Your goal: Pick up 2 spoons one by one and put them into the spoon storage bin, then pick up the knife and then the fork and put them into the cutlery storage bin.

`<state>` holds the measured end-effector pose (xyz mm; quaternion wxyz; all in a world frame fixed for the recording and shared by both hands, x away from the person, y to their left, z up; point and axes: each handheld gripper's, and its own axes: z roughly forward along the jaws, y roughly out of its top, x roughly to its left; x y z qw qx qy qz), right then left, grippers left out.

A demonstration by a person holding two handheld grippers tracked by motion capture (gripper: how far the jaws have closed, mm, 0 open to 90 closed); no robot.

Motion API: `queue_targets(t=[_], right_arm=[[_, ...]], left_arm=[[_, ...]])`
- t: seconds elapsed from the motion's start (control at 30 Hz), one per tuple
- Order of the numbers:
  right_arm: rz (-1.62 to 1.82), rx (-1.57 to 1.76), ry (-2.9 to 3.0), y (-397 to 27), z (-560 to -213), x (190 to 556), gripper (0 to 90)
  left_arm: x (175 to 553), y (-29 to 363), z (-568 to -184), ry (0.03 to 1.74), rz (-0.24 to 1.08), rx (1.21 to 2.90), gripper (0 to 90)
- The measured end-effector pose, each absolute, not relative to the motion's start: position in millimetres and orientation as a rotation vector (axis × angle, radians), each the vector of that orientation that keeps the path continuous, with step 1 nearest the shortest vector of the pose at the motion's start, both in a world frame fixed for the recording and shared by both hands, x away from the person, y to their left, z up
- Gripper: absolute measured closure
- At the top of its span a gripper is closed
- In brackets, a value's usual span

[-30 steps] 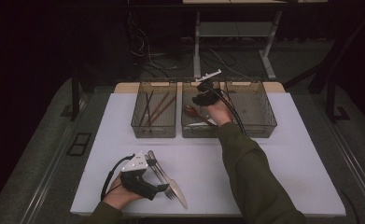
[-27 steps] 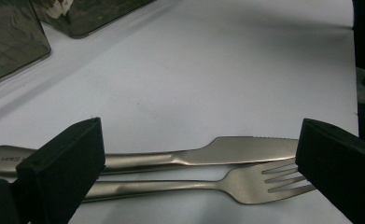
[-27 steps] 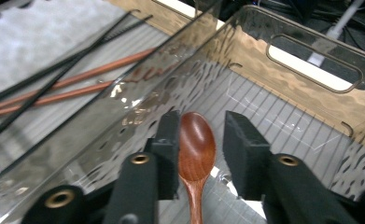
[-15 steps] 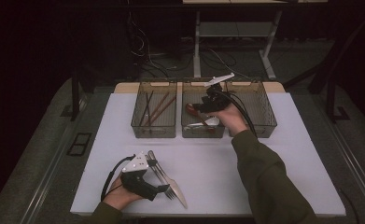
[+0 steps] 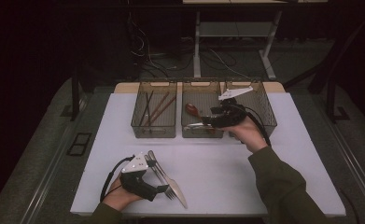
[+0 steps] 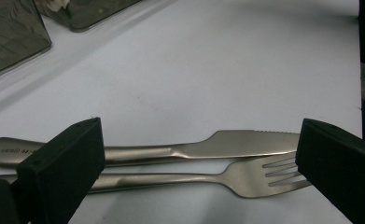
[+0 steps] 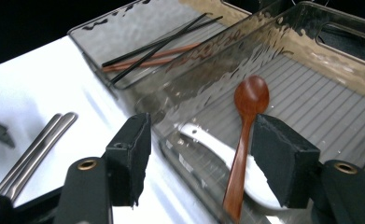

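A steel knife (image 6: 194, 147) and fork (image 6: 227, 179) lie side by side on the white table near its front left. My left gripper (image 6: 199, 154) hovers over them, open, its jaws astride both and apart from them; in the high view it (image 5: 164, 189) sits by the front edge. My right gripper (image 5: 209, 121) hangs above the near rim of the middle tray (image 5: 201, 84). Its jaws have just been opening and it (image 7: 203, 149) is open, gripping nothing. Below it in that tray lie a brown wooden spoon (image 7: 245, 135) and a white spoon (image 7: 213, 147).
Three smoky plastic trays stand in a row at the back. The left tray (image 5: 154, 84) holds several chopsticks (image 7: 157, 46); the right tray (image 5: 264, 112) sits under my right hand. Bare white tabletop (image 5: 227, 172) spreads between the trays and the front edge.
My right gripper has drawn back out of the middle tray, toward the right and the near side, and its jaws have spread. The left gripper, knife and fork have stayed put.
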<state>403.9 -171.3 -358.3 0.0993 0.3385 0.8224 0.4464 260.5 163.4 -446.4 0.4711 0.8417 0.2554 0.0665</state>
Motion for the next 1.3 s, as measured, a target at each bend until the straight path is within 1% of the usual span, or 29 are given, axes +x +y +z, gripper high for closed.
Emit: queue_targets(t=[0.2, 0.37, 0.5, 0.7, 0.83, 0.97, 1.1, 1.2, 1.3], right_arm=[[1.363, 1.002, 2.430, -184.1, -362.1, 382.8, 28.8], [1.401, 1.011, 2.399, -195.5, -366.9, 368.1, 25.3], [1.413, 1.030, 2.368, -206.2, -372.2, 358.0, 20.6], [1.444, 1.039, 2.340, -222.2, -382.1, 341.0, 18.1], [1.457, 1.033, 2.325, -232.0, -388.0, 329.1, 17.5], [1.456, 1.041, 2.317, -242.8, -395.1, 317.7, 17.5], [1.447, 1.061, 2.307, -254.2, -404.3, 304.6, 17.5], [1.449, 1.068, 2.303, -263.1, -411.8, 294.1, 17.5], [1.436, 1.074, 2.313, -269.4, -418.6, 287.1, 17.5]], left_arm=[[260.6, 164.1, -446.4, 0.624, 0.163, 2.067, 0.7], [260.5, 165.5, -445.8, 0.628, 0.166, 2.064, 0.7], [260.8, 165.5, -445.7, 0.633, 0.165, 2.060, 0.7], [259.9, 165.9, -445.2, 0.636, 0.166, 2.066, 0.9], [259.4, 165.9, -443.1, 0.643, 0.172, 2.058, 3.7], [259.9, 166.8, -440.8, 0.659, 0.175, 2.052, 8.1], [259.7, 167.6, -438.1, 0.676, 0.181, 2.041, 15.2], [259.3, 168.1, -436.5, 0.678, 0.180, 2.039, 23.0], [259.5, 168.2, -435.3, 0.676, 0.177, 2.047, 34.2]])
